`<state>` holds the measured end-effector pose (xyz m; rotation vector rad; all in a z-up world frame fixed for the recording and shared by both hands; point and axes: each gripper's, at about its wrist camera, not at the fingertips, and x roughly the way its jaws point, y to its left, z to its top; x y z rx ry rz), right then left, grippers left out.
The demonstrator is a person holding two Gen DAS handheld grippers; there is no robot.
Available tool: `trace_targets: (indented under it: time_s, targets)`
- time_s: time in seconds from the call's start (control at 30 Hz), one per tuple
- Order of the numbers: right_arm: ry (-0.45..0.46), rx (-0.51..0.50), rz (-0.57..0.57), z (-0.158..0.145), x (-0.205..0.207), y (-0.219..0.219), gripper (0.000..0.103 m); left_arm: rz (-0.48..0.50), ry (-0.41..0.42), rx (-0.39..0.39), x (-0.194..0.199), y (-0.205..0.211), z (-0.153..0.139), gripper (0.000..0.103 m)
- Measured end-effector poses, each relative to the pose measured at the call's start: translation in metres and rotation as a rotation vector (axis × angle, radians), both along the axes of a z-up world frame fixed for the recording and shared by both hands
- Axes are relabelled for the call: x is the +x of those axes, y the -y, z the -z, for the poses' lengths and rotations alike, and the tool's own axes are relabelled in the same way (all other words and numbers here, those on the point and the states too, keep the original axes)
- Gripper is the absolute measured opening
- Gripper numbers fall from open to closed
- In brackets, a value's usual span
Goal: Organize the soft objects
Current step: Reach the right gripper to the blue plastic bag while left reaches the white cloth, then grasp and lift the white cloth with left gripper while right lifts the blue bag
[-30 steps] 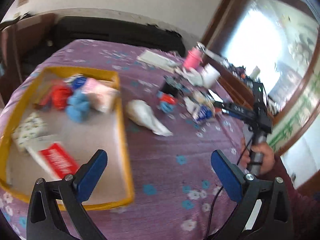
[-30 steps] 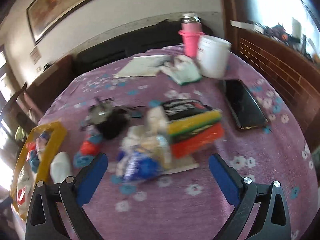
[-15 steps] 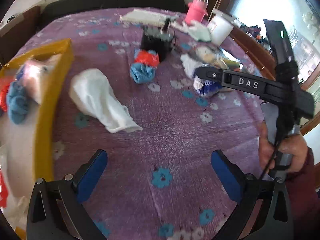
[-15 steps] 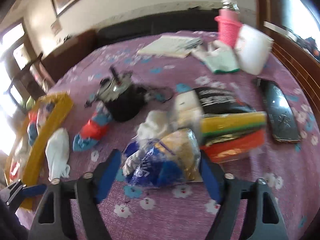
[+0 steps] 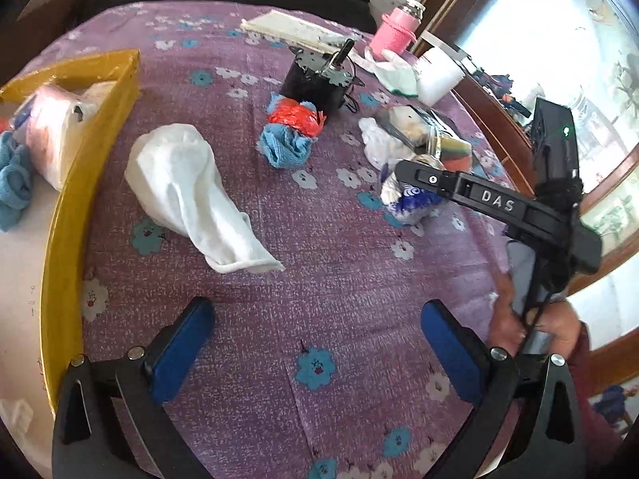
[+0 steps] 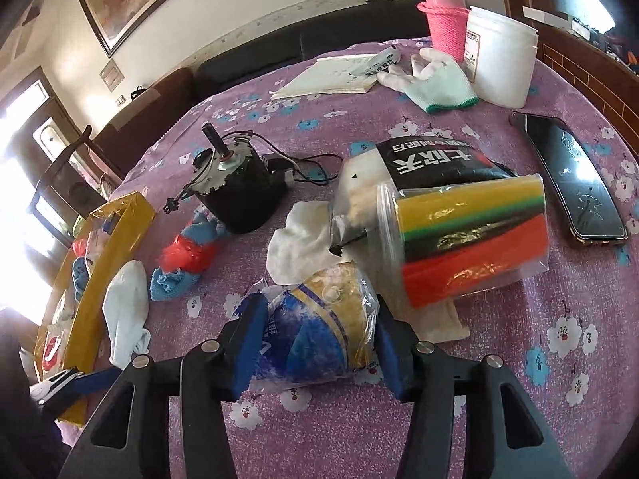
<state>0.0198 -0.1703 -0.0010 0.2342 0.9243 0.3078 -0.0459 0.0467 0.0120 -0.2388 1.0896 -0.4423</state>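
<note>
**Q:** What changed over the last second?

**A:** Since then the right gripper (image 6: 315,343) has closed in from wide open; its blue pads now press both sides of a crinkly blue-and-gold bag (image 6: 319,331) lying on the purple tablecloth (image 6: 519,419). The left gripper (image 5: 315,343) has swung away from the yellow tray (image 5: 68,215), which now sits at its left edge.

**Q:** Where exactly is the bag?

**A:** Near the table's front, just in front of a white cloth (image 6: 303,243) and beside a clear pouch of yellow, green, black and red sponges (image 6: 471,239). From the left wrist view it shows partly behind the right gripper's black arm.

**Q:** And the left gripper?

**A:** Its jaws are spread wide, holding nothing, over bare tablecloth. A white sock (image 5: 187,191) lies ahead of it, just right of the tray wall.

**Q:** What else is soft?

**A:** A blue sock wrapped in red plastic (image 5: 291,131) lies near a black motor (image 5: 315,84). Inside the tray are a blue sock (image 5: 14,183) and a pink-white packet (image 5: 56,127).

**Q:** Further out?

**A:** A white glove (image 6: 435,80), a pink bottle (image 6: 443,20), a white tub (image 6: 499,60), a notebook (image 6: 331,76) and a phone (image 6: 575,175) on the right.
</note>
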Motion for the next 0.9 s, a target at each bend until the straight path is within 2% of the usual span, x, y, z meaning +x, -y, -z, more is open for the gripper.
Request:
trace_targets:
  time_s: [0.07,0.17,0.33,0.57,0.6,0.67,0.7,0.73,0.77,0.8,0.9]
  targets:
    - [0.004,-0.009,0.002,-0.001,-0.001,-0.002,0.055,-0.034,-0.029,-0.035,0.009,-0.006,-0.002,0.103]
    - [0.007,-0.019,0.001,-0.001,-0.001,-0.002,0.056,-0.054,0.001,0.041,0.025,-0.001,-0.008,0.102]
    - [0.005,-0.014,0.003,-0.001,-0.002,-0.002,0.056,-0.088,0.075,0.249,0.052,0.017,-0.01,0.102]
    - [0.0,-0.008,0.005,-0.002,-0.001,-0.001,0.056,-0.157,0.114,0.35,0.072,0.004,-0.006,0.1]
    - [0.0,-0.007,0.005,-0.002,-0.001,-0.001,0.056,-0.15,0.105,0.343,0.072,0.001,-0.004,0.096]
    - [0.0,-0.006,0.005,-0.002,-0.001,-0.001,0.056,-0.11,0.112,0.363,0.068,0.003,-0.003,0.074]
    - [0.0,-0.006,0.005,-0.002,-0.001,-0.001,0.056,-0.093,0.115,0.385,0.065,0.006,-0.004,0.072]
    - [-0.001,-0.006,0.006,-0.001,-0.001,-0.001,0.056,-0.073,0.121,0.375,0.063,0.007,-0.006,0.053]
    - [0.0,-0.006,0.006,-0.002,-0.001,-0.001,0.056,-0.034,0.097,0.338,0.06,0.008,-0.006,0.022]
    - [0.0,-0.005,0.005,-0.001,-0.001,0.0,0.056,-0.011,0.076,0.326,0.056,0.009,-0.007,0.017]
    - [0.0,-0.005,0.006,-0.001,-0.001,0.0,0.057,0.039,0.085,0.298,0.039,0.014,-0.014,0.016]
